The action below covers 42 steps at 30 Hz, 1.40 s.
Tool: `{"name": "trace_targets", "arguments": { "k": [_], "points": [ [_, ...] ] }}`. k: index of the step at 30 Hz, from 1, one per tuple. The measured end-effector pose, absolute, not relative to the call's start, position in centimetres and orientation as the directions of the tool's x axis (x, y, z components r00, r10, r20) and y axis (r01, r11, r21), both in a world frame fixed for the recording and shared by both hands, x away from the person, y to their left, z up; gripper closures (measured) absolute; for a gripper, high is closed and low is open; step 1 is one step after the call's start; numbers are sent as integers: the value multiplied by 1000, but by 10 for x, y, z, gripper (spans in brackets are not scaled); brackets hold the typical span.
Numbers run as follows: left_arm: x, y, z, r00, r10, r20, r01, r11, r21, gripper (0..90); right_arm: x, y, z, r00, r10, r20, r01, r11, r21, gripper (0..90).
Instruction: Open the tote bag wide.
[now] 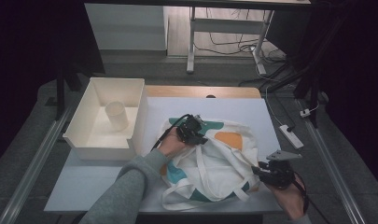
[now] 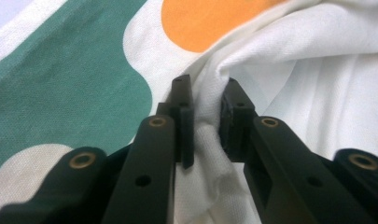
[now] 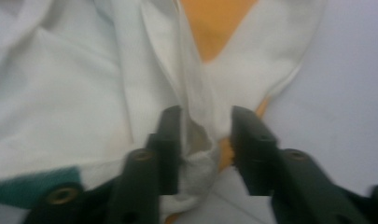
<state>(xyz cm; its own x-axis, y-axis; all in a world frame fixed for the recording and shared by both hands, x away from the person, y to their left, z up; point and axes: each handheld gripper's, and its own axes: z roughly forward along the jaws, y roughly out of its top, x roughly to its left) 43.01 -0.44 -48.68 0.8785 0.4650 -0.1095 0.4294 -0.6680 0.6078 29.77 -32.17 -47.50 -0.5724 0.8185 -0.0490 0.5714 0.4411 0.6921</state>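
While the left gripper pinches the tote bag, the right gripper straddles its edge.

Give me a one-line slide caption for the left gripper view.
Left gripper pinching a bunched fold of the white tote bag, its green and orange patches behind.
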Motion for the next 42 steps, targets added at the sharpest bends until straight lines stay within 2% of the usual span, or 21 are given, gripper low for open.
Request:
{"name": "trace_targets", "arguments": {
  "k": [2, 4, 7, 10, 17, 22, 26, 29, 30, 32, 33, 42],
  "points": [
    [429, -5, -486, 880, 461, -110, 426, -667, 611, 727, 292, -318, -459, -585, 808, -70, 517, 438, 735, 517],
    [429, -5, -484, 883, 455, -118, 424, -663, 617, 672, 286, -309, -445, -625, 777, -78, 467, 452, 760, 501],
    [424, -4, -478, 885, 452, -110, 411, -650, 638, 512, 279, -287, -435, -713, 699, -64, 420, 497, 759, 467],
    [416, -1, -469, 887, 454, -87, 393, -642, 659, 411, 275, -261, -438, -795, 607, -20, 400, 548, 734, 458],
    [398, 18, -454, 885, 456, -96, 387, -605, 695, 386, 277, -213, -464, -883, 464, 77, 398, 650, 647, 471],
    [384, 36, -456, 868, 478, -134, 419, -560, 715, 387, 277, -197, -478, -902, 417, 116, 399, 698, 594, 491],
    [377, 45, -455, 862, 489, -132, 426, -559, 712, 387, 276, -188, -489, -910, 394, 132, 400, 743, 536, 529],
    [372, 51, -455, 865, 485, -131, 421, -558, 715, 389, 276, -184, -497, -911, 390, 138, 405, 773, 488, 638],
    [371, 52, -455, 866, 484, -129, 419, -559, 716, 389, 276, -183, -498, -911, 383, 150, 406, 779, 478, 702],
    [371, 54, -456, 865, 484, -130, 420, -557, 716, 389, 275, -184, -498, -919, 361, 157, 390, 783, 484, 849],
    [371, 55, -456, 864, 486, -132, 422, -556, 716, 389, 275, -184, -496, -923, 357, 143, 379, 785, 490, 865],
    [372, 61, -457, 863, 488, -132, 423, -554, 717, 391, 284, -202, -447, -908, 418, 9, 328, 700, 634, 874]
  ]
}}
